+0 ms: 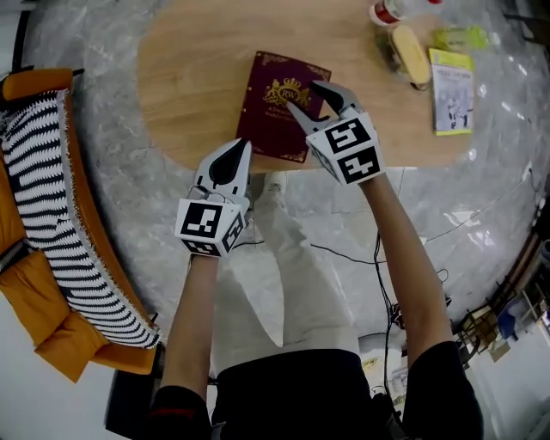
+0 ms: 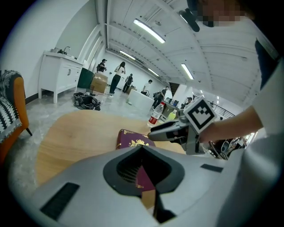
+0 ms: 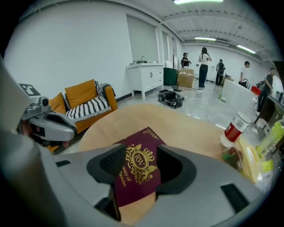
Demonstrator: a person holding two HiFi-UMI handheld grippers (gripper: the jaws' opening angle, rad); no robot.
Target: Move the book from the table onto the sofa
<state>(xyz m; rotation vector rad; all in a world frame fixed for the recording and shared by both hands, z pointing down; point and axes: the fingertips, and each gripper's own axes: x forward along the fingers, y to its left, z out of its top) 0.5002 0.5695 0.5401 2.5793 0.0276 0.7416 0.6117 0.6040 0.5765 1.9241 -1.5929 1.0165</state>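
I am looking down at a round wooden table (image 1: 185,77). The dark red book (image 1: 279,107) with the gold crest lies flat on it, close to the edge nearest me. That is good, because I do not have to reach far.

My right claw (image 1: 304,96) hangs over the book and tips down at it. Its two jaws are spread apart. In the right gripper view I see the red cover in the gap between them, but the jaws do not press on it, so nothing is pinched yet. I think they are spread so that they can go one on each side of the book's edge.

My left claw (image 1: 244,146) is just off the near edge of the table, close to the book's near left corner. Its jaws are pressed together and hold nothing. I think it waits there to help steady or lift the book if it slips.

The orange sofa (image 1: 39,284) with the black and white striped blanket (image 1: 51,206) is on my left, well apart from the table. The book has to go all the way there, so the job has only begun.

A bottle (image 1: 387,10) and a small green booklet (image 1: 452,90) sit on the far right of the table. They are away from the book and should not get bumped.
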